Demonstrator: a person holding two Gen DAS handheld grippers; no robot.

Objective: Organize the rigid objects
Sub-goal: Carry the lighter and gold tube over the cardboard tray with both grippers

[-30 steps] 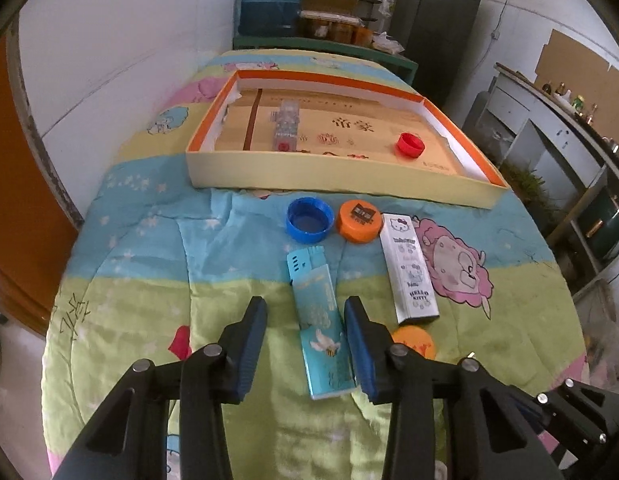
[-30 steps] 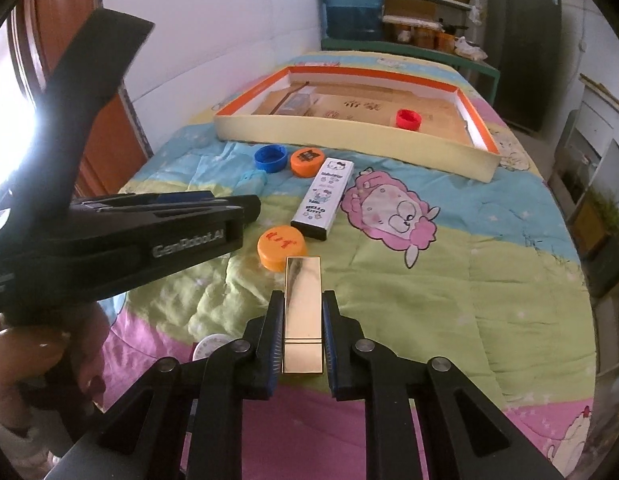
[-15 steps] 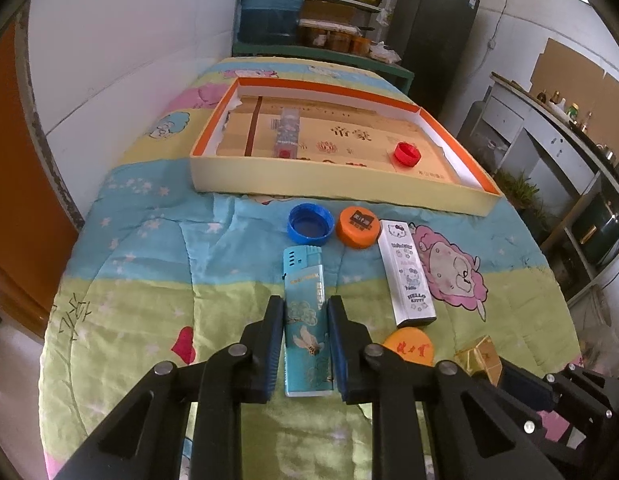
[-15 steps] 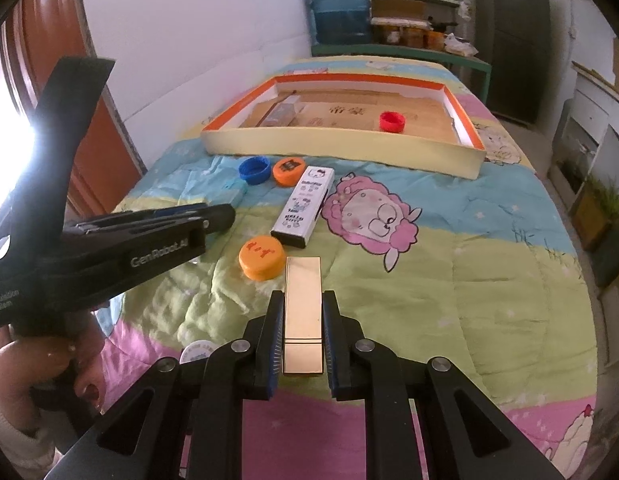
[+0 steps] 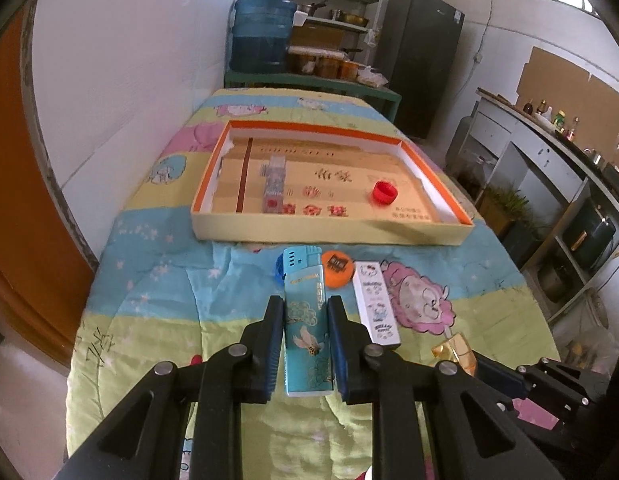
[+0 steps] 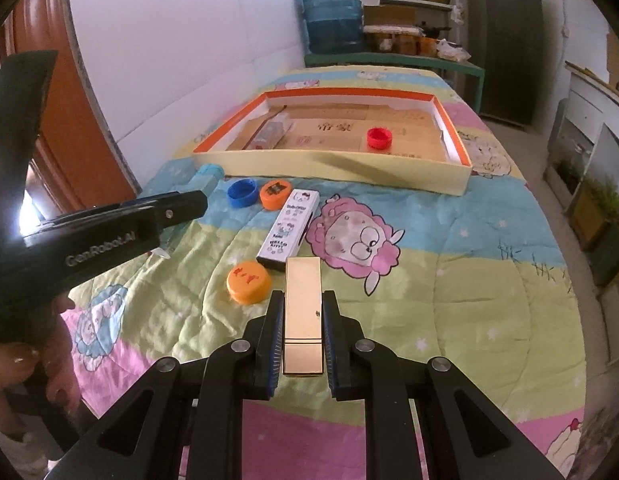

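The left gripper, spread a second ago, now pinches the blue lighter, lifted. The right gripper keeps clamping the gold lighter. Both look ready for the box.

The tray lies at the far end of the quilt-covered worktop, holding a bottle cap at its right and a slim box at its left. Before the tray, 2 caps sit side by side, with a patterned box to their right and another cap nearer.
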